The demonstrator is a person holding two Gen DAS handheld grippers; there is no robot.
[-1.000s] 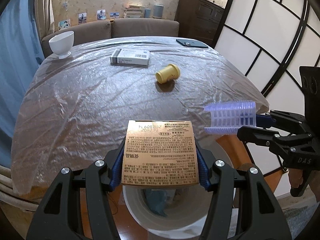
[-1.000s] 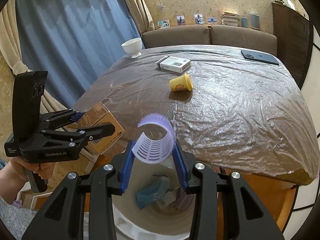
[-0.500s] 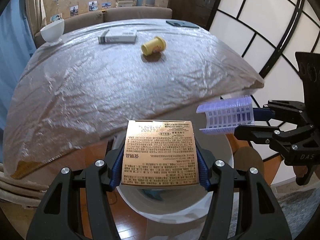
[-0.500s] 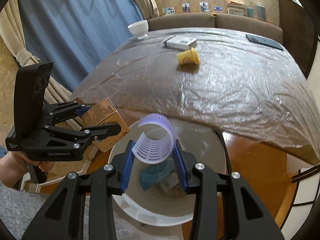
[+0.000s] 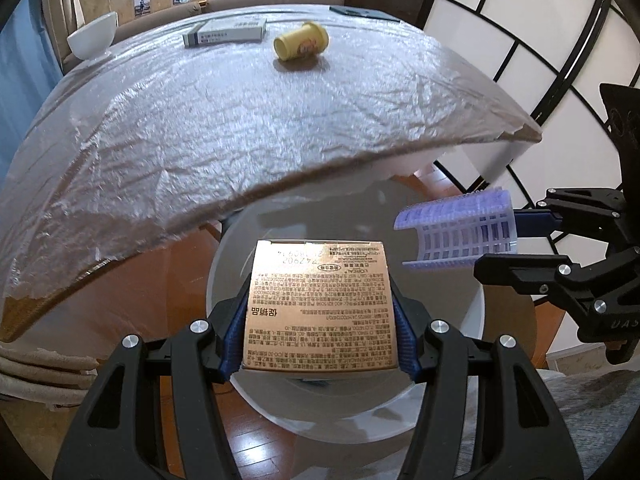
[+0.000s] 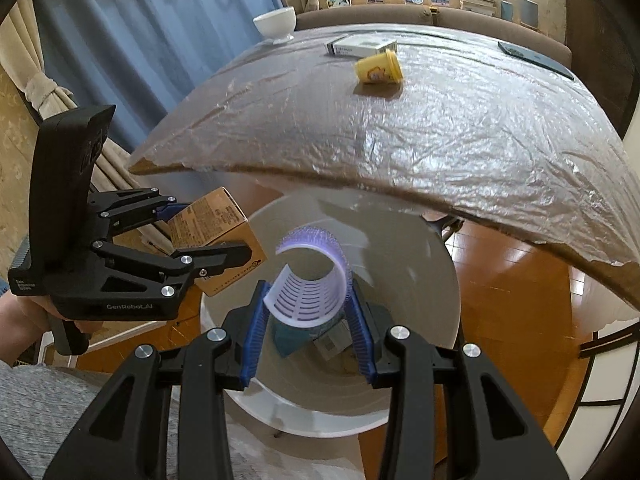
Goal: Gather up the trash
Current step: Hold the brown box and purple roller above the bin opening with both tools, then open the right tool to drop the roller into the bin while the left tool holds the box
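Cardboard box [image 5: 320,304] sits clamped in the left hand-held gripper [image 5: 320,340] above the white bin [image 5: 472,352]; beside it, also over the bin, the right hand-held gripper [image 6: 306,320] is clamped on a purple hair roller [image 6: 310,280].

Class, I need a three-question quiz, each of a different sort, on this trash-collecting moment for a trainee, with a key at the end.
1. True or false: the left gripper is shut on the brown carton.
2. Which item does the right gripper hold? A) the yellow cup B) the purple hair roller C) the white bowl
3. Fill in: both held items hang above the white ____, which stands on the floor at the table's edge.

Key
1. True
2. B
3. bin; some trash already lies inside it.
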